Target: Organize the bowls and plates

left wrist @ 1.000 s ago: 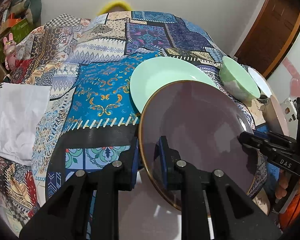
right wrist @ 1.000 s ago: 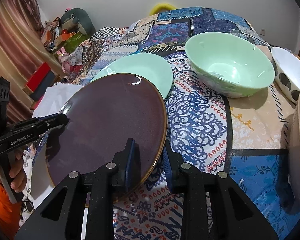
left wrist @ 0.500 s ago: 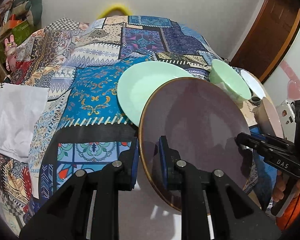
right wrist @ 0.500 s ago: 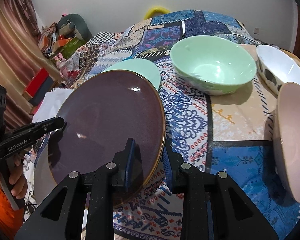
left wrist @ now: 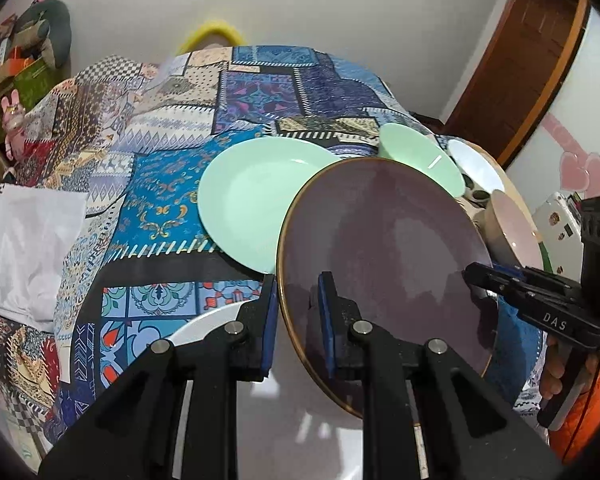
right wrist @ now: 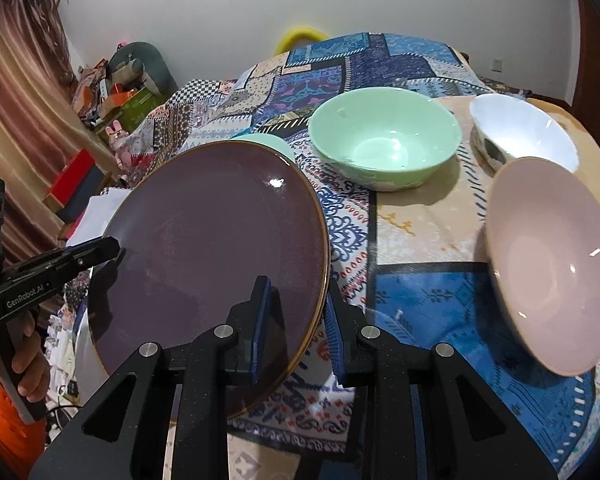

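Bare cloth [right wrist: 420,236] between green bowl [right wrist: 384,144] and pink bowl [right wrist: 556,260] (passable).

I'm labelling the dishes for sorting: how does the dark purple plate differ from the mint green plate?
The dark purple plate is glossy brown-purple with a thin gold rim; the mint green plate is plain pale green. The purple plate is held tilted above the table, its rim between the fingers of the left gripper and the right gripper; the green plate lies flat on the patterned tablecloth, ungripped. The purple plate partly hides the green one. Both are round, shallow and empty.
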`<state>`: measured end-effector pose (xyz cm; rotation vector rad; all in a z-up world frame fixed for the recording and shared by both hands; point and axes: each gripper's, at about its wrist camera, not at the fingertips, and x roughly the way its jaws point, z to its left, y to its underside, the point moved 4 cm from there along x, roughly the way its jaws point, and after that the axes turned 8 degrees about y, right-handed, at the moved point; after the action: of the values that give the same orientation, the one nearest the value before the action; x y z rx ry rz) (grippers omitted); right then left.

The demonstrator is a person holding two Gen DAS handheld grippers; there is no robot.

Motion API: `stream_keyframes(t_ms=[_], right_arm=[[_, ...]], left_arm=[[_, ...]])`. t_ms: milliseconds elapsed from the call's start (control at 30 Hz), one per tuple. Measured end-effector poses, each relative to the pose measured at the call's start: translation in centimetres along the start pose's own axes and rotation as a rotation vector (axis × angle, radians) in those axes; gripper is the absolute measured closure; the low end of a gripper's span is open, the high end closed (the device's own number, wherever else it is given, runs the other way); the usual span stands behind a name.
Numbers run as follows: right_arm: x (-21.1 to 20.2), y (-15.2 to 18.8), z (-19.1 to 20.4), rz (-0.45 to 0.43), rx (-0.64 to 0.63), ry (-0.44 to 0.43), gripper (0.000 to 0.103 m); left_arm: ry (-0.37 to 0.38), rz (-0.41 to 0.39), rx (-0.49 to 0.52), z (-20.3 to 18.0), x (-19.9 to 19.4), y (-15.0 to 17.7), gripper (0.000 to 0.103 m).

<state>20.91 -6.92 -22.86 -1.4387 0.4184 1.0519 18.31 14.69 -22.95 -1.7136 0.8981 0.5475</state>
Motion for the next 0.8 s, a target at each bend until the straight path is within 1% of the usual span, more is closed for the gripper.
stream_keyframes(t_ms=[333,567,800], right_arm=[[-2.4,0.6,-1.4,-0.024,0.021,0.011,0.079],[-3.8,1.1,-2.6,-0.037,0.033,0.021,0.079],[-4.4,2.3,-4.2,-0.030,0.048,0.031,0.079]], left_arm=[[0.023,0.004,0.015,-3.0,-1.3,0.7,0.084],[0.037,0.017,0.024,-5.0,-1.7,1.5,0.084],[0.052,0.038,0.027,-7.0,-1.4,2.4,0.084]])
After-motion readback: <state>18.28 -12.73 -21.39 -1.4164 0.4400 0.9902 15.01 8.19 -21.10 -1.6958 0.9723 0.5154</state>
